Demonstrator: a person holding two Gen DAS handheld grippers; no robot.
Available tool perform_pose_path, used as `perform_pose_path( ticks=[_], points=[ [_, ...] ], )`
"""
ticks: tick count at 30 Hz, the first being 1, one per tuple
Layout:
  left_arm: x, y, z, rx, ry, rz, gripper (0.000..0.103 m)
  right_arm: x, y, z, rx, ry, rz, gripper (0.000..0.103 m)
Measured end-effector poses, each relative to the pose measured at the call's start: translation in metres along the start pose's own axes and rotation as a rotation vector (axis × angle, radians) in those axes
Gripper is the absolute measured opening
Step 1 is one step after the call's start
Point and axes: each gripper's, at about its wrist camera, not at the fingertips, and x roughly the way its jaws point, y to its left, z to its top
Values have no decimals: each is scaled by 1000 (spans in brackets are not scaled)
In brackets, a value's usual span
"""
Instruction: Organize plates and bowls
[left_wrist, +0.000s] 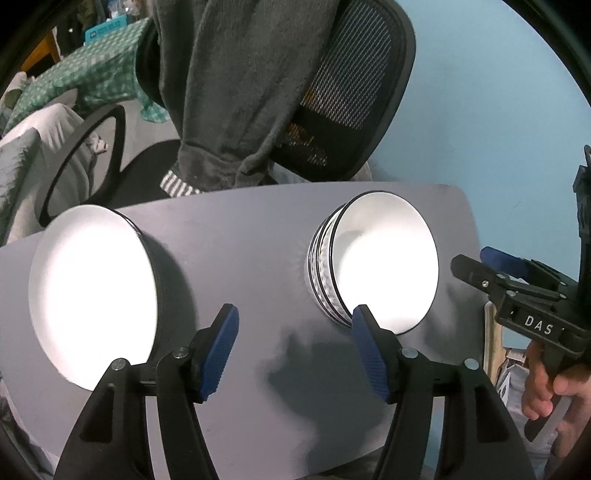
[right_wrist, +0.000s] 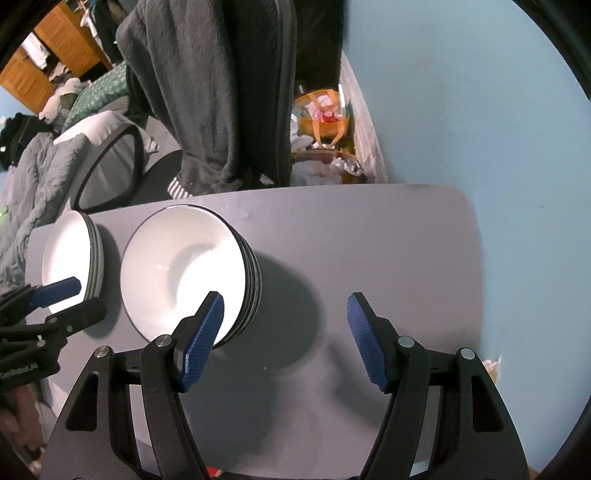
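Note:
A stack of white plates with black rims (left_wrist: 92, 295) sits at the left of the grey table (left_wrist: 240, 240); it also shows in the right wrist view (right_wrist: 70, 254). A stack of white bowls (left_wrist: 384, 262) stands to its right, seen too in the right wrist view (right_wrist: 184, 269). My left gripper (left_wrist: 295, 350) is open and empty, held above the table between the two stacks. My right gripper (right_wrist: 284, 343) is open and empty over the bare table right of the bowls; it shows from the side in the left wrist view (left_wrist: 476, 266).
A black mesh office chair (left_wrist: 354, 85) draped with a grey garment (left_wrist: 229, 92) stands behind the table. A bed with grey and green bedding (right_wrist: 48, 158) is at the left. A light blue wall (right_wrist: 461, 103) is at the right, with bags of clutter (right_wrist: 325, 125) on the floor.

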Motion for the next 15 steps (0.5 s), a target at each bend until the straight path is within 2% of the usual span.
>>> perform_pose_path(
  ticks=[9, 15],
  points=[
    [24, -3, 9, -19, 40, -26, 66, 28, -2, 9, -12, 86, 125, 68],
    [38, -5, 19, -30, 57, -41, 66, 44, -5, 15, -16, 126, 141, 68]
  ],
)
